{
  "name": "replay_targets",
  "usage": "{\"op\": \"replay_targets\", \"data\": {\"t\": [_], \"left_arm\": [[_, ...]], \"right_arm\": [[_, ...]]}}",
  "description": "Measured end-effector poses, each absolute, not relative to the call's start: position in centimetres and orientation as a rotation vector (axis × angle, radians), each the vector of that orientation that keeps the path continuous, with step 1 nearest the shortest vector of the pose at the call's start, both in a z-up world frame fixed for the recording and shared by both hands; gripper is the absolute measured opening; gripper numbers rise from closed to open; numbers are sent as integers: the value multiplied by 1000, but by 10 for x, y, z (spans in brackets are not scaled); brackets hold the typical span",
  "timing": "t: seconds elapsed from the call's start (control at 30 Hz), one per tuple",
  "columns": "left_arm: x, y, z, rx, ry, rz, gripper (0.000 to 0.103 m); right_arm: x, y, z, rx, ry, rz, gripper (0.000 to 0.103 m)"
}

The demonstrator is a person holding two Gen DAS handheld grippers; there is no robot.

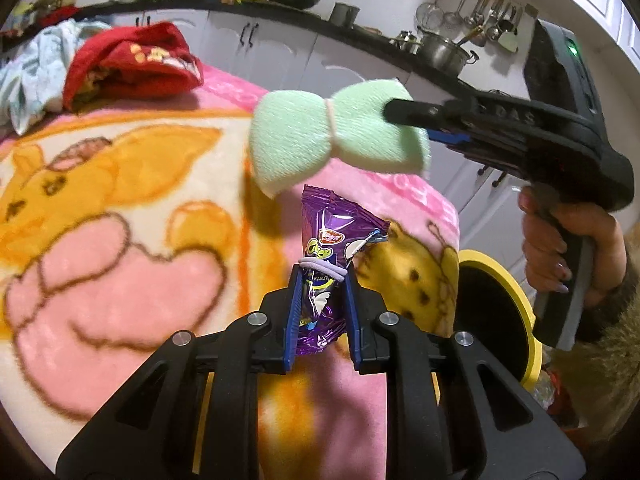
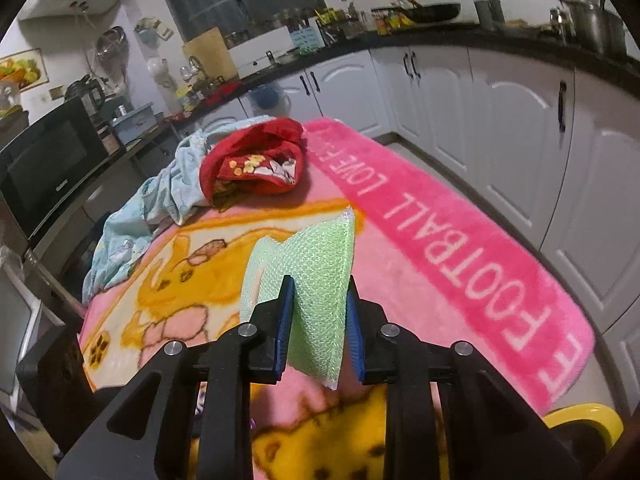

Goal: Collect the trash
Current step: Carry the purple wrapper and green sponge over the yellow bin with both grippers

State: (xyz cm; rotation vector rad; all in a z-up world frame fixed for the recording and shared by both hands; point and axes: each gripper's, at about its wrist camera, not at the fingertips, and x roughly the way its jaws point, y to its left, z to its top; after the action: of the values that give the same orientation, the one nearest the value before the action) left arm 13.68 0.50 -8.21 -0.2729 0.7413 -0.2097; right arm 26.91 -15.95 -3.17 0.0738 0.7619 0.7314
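My left gripper [image 1: 322,276] is shut on a purple snack wrapper [image 1: 334,236], which stands upright between the blue pads above the blanket; a lilac hair band lies across the fingertips. The right gripper [image 2: 319,286] is shut on a pale green scrub sponge [image 2: 316,280] pinched at its middle. In the left wrist view the same sponge [image 1: 320,136] hangs in the air, bow-shaped, at the tip of the right gripper [image 1: 394,114], which a hand [image 1: 560,240] holds at the right. A yellow-rimmed bin [image 1: 504,308] stands past the blanket's right edge.
A pink cartoon blanket [image 2: 440,248] covers the table. A red cloth [image 2: 256,160] and a light blue cloth [image 2: 132,224] lie at its far end. White cabinets [image 2: 520,128] and a cluttered dark counter [image 2: 360,40] ring the room. A black microwave [image 2: 48,168] stands left.
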Motion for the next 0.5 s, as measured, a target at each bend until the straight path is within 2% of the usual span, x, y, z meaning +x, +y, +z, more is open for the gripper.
{"op": "replay_targets", "data": {"t": [0.5], "left_arm": [[124,-16,-43,-226,628,-223,13]], "right_arm": [[228,-226,-5,73,697,651,23]]}}
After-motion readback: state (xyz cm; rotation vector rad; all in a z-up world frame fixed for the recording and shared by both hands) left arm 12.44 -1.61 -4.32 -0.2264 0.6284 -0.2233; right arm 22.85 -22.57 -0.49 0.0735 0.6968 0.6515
